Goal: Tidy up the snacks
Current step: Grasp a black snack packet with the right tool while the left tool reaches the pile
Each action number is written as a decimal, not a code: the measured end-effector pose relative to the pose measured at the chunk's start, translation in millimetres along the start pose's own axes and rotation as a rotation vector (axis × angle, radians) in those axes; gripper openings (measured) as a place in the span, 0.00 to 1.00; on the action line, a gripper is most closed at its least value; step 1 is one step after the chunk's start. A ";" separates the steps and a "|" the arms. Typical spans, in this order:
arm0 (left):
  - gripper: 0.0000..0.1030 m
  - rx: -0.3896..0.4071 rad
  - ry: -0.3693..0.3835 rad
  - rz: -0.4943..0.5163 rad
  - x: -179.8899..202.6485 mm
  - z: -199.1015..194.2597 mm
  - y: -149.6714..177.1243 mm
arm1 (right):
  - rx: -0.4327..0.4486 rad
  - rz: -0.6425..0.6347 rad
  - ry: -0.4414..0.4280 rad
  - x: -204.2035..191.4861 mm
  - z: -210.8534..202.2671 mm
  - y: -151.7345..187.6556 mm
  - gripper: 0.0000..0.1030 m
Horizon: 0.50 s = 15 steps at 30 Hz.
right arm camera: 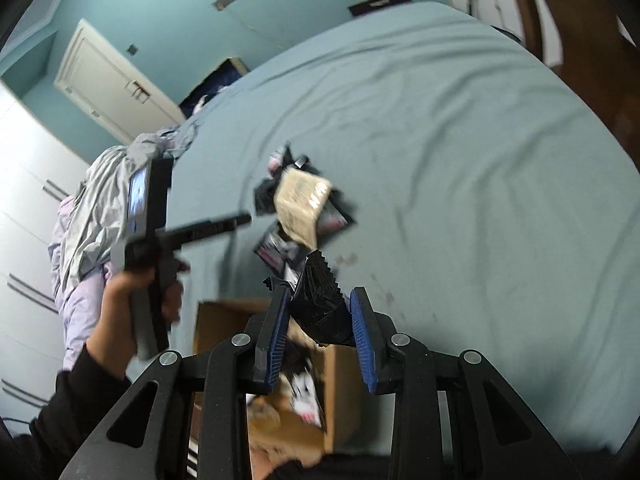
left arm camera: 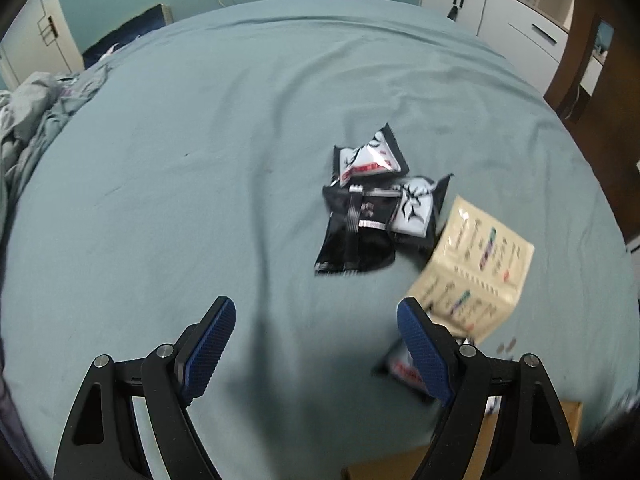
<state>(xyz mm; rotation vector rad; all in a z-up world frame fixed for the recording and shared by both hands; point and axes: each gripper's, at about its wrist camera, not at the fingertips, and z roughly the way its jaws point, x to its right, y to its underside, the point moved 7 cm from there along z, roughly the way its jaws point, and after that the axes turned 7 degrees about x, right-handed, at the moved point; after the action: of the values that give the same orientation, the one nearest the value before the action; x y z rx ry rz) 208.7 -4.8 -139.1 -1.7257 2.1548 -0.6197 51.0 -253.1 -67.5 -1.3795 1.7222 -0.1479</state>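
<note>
Several black-and-white snack packets (left arm camera: pixel 372 200) lie in a pile on the teal bedsheet, with a beige packet (left arm camera: pixel 476 264) beside them. My left gripper (left arm camera: pixel 316 320) is open and empty, hovering short of the pile. One more packet (left arm camera: pixel 404 372) lies behind its right finger. My right gripper (right arm camera: pixel 320 308) is shut on a black snack packet (right arm camera: pixel 320 300), held above an open cardboard box (right arm camera: pixel 340 364) that has packets inside. The pile (right arm camera: pixel 300 204) shows beyond it. The left gripper (right arm camera: pixel 192 232), held in a hand, is at the left.
The cardboard box (left arm camera: pixel 568 420) sits at the bed's near edge. Crumpled grey bedding (left arm camera: pixel 36 112) lies at the far left of the bed. White cabinets (left arm camera: pixel 500 12) stand behind the bed, a white door (right arm camera: pixel 108 80) in the teal wall.
</note>
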 end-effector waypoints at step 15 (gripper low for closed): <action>0.48 -0.065 0.122 -0.122 -0.9 55.0 -30.9 | 0.010 -0.082 0.027 -15.2 26.0 -4.0 0.28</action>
<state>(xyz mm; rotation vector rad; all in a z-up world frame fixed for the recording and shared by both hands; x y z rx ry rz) 262.1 -17.1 -170.4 -1.9114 2.1856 -0.7111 71.5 -231.1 -72.0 -1.4471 1.6851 -0.2213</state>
